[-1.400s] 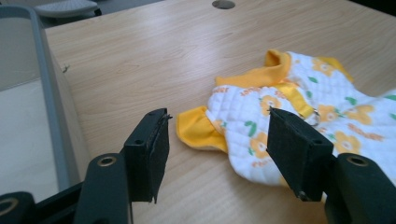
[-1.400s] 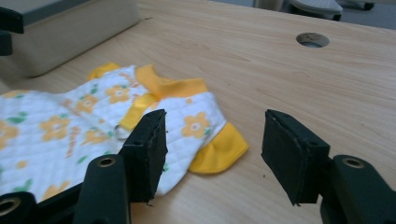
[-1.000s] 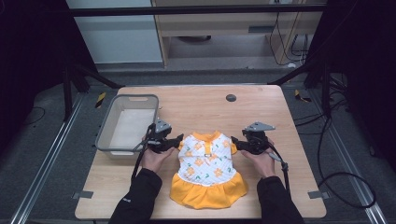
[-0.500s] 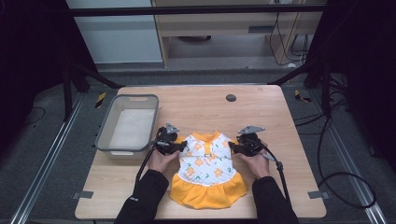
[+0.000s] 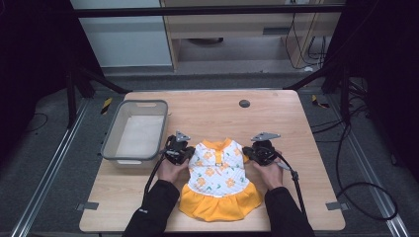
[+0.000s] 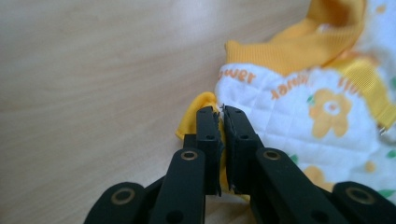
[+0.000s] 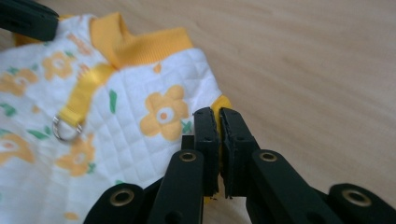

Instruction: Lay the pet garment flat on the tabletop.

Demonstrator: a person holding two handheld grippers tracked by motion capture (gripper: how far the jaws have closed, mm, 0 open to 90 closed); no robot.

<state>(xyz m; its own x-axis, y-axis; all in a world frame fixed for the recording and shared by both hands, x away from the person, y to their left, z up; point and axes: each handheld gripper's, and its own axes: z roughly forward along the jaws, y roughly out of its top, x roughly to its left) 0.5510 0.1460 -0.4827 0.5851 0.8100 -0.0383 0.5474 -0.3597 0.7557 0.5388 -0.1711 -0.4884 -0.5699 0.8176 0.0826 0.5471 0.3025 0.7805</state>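
The small dress [image 5: 219, 179], white quilted with orange flowers and an orange skirt, lies flat near the front edge of the counter [image 5: 276, 118], collar pointing away from the person. The left hand-held gripper [image 6: 220, 122] has just been closing and now pinches the orange sleeve hem [image 6: 201, 108] at one shoulder; the right hand-held gripper [image 7: 217, 123] has likewise just closed on the opposite sleeve hem [image 7: 223, 103].

Each bite looks thin, only a fold of hem near the jaw tips, though how deep the cloth sits between the pads is hard to tell. On a lift, one sleeve could slip free and leave the dress hanging lopsided from the other corner. Pulling the two hands apart too hard could stretch the ribbed trim. The metal ring [image 7: 62, 128] on the yellow strap could snag if the garment drags.

The counter is pale wood grain, smooth and bare around the dress. A grey bin [image 5: 136, 131] stands just left of it. Beyond are dark frame legs, trailing cables and grey floor.
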